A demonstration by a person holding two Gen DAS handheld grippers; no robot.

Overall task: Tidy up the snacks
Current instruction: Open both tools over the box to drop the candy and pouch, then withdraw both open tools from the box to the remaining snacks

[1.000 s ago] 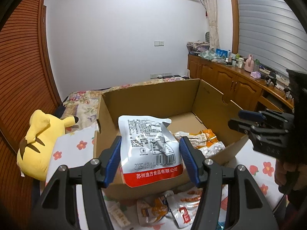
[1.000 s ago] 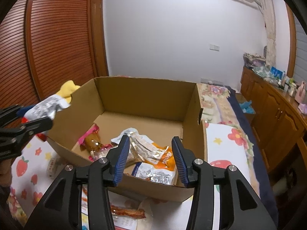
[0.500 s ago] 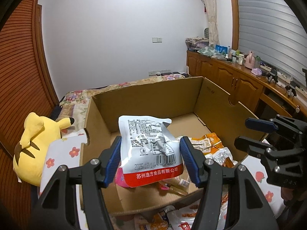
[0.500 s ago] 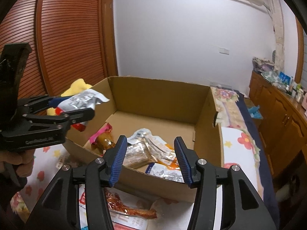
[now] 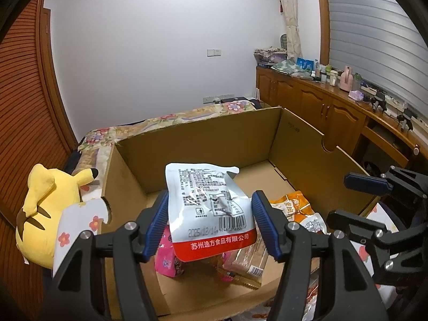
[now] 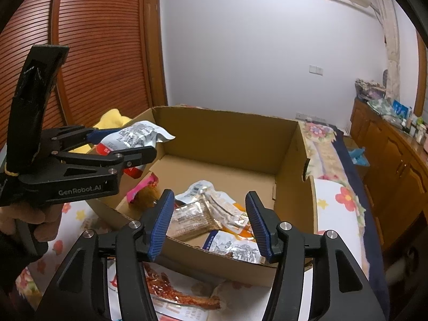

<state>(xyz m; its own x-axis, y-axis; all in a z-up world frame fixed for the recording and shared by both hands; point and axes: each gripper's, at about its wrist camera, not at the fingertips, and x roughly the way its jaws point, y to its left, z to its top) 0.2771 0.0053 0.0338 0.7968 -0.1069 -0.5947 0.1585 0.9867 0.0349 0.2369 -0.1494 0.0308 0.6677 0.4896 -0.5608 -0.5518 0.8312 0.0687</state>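
My left tool (image 5: 210, 223) grips a white-and-red snack pouch (image 5: 211, 211) by its side edges, though its jaws are beginning to open; the pouch hangs over the near left part of the cardboard box (image 5: 203, 131). I judge the step to be the drop. Next: let go fully, then pull back over the near wall. My right tool (image 6: 208, 223) is empty, jaws opening, above the box's near wall, with packets (image 6: 214, 214) inside just beyond it. More packets (image 6: 171, 289) lie on the bed beneath it. Beyond the packets the box floor is bare up to the far wall.
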